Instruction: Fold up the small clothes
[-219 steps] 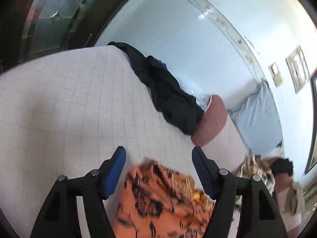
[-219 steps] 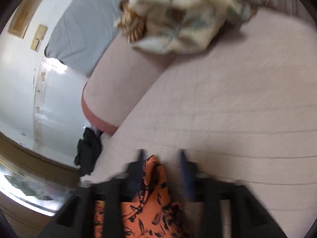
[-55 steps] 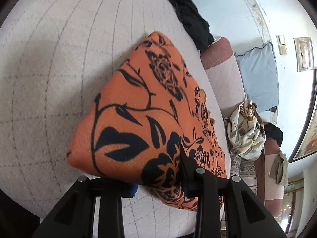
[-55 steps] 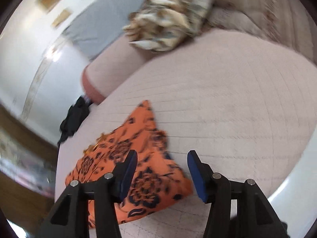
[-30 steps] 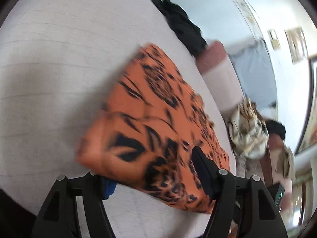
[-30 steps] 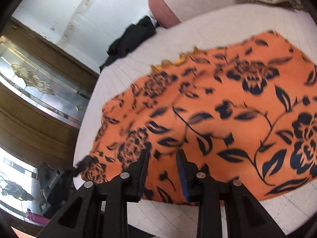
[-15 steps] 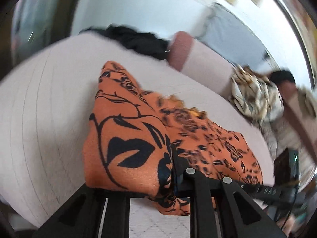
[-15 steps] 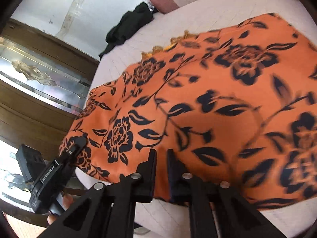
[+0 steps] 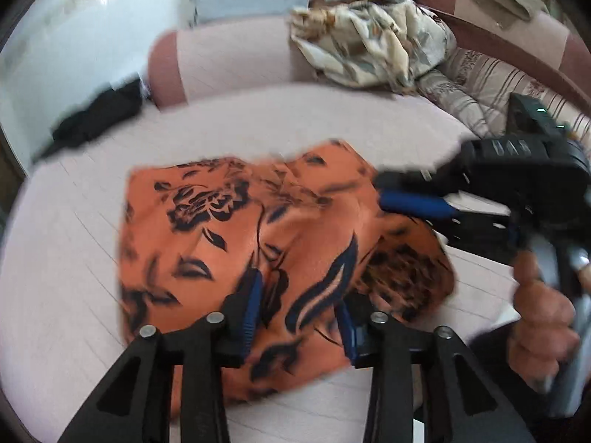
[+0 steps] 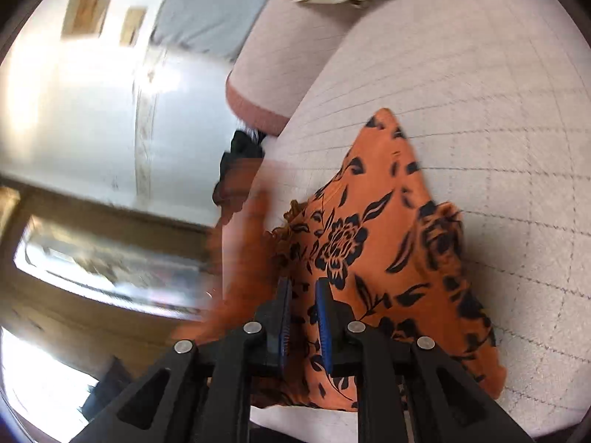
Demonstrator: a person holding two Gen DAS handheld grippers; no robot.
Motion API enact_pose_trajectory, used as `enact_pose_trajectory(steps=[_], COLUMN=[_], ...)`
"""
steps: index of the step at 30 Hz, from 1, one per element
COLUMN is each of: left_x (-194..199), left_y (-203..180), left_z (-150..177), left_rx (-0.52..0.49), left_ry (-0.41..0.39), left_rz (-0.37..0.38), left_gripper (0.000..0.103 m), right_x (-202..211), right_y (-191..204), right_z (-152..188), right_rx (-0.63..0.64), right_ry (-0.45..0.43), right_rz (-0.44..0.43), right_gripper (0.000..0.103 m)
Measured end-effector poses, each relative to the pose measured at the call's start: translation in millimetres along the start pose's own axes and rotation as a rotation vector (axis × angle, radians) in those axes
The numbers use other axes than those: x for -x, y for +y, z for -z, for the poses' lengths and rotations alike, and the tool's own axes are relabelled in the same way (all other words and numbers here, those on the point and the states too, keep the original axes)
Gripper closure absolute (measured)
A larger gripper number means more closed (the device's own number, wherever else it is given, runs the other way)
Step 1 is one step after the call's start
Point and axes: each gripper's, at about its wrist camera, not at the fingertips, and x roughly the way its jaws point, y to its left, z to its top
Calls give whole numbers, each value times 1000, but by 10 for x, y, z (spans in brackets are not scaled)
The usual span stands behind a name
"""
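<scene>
Since half a second earlier, the left tongs (image 9: 297,304) had opened over the orange black-flowered fabric garment (image 9: 258,251). The right tongs (image 10: 301,312) stayed pinched on its edge; I judged they should carry it across evenly.

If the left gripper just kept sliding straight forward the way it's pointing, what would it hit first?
Most likely the orange floral cloth: the left gripper is already over it, fingers apart with fabric between them. Past that lies bare sofa cushion, then the pink armrest. Depth is unclear in this blurred view.

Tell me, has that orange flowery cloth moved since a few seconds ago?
Yes. The orange cloth now spreads across the pink cushion, up toward the bolster, where earlier only a bunched bit showed at the near edge.
</scene>
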Motion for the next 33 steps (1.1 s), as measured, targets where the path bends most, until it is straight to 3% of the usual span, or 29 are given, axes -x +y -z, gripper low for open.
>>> enact_pose_trajectory(steps=[2, 3, 4, 5, 8, 13, 17, 20, 21, 23, 24, 25, 28, 33], left_x=[114, 220, 323, 441, 649, 472, 220, 143, 133, 134, 141, 142, 228, 383], left_y=[123, 219, 315, 446, 841, 1396, 1318, 1121, 1065, 1005, 997, 991, 1029, 779], left_z=[93, 148, 207, 259, 388, 489, 543, 534, 525, 512, 501, 489, 407, 116], left_rx=[44, 55, 62, 76, 152, 310, 292, 221, 197, 186, 187, 194, 220, 179], left_ry=[10, -11, -36, -69, -145, -110, -66, -61, -57, -56, -49, -46, -58, -130], left_rz=[102, 138, 156, 159, 98, -10, -26, -26, -34, -42, -39, -39, -13, 2], left_gripper=[47, 46, 42, 34, 28, 28, 28, 28, 28, 28, 28, 28, 28, 28], right_x=[0, -20, -70, -102, -138, -528, -795, -980, -1036, -1154, -1183, -1207, -1108, -489], right_y=[-86, -137, -149, -158, -91, 27, 115, 254, 296, 430, 471, 529, 584, 735], right_z=[-46, -50, -49, -49, -107, -74, -2, 113, 153, 250, 283, 318, 308, 247], right_rx=[-51, -84, -105, -120, -105, -44, -9, 48, 73, 171, 215, 281, 302, 378], right_ry=[15, 30, 34, 36, 56, 119, 195, 243, 256, 262, 256, 245, 171, -41], right_rz=[1, -4, -20, -48, -78, 33, 45, 59, 67, 108, 138, 182, 173, 163], right_gripper=[65, 35, 27, 27, 27, 27, 27, 27, 29, 44, 72, 77, 85, 86])
